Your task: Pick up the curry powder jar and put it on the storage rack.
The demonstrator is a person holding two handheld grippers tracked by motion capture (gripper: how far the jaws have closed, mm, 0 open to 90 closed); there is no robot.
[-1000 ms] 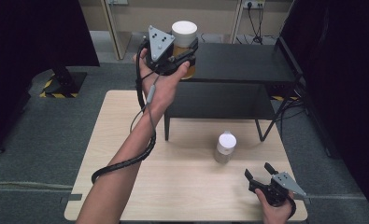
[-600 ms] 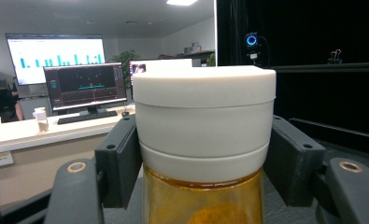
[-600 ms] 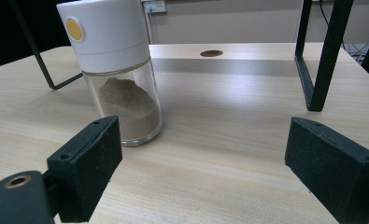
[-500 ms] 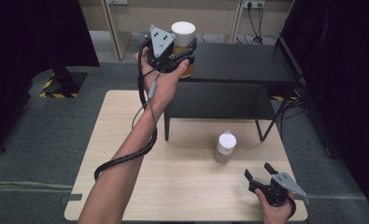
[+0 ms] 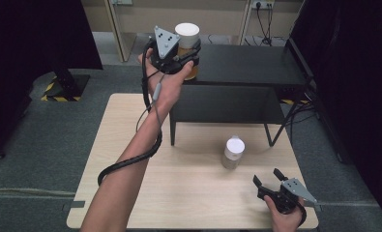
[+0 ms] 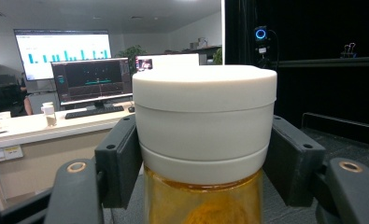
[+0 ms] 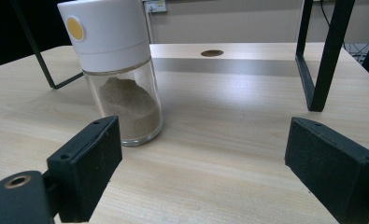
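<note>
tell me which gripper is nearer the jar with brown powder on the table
Right. The right gripper sits open just in front of the brown powder jar; the left gripper is up at the black shelf.

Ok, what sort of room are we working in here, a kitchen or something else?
Likely an office or lab, not a kitchen. Past the jar stands a desk with a monitor and keyboard, a big chart screen behind. Black curtains flank the wooden table.
</note>
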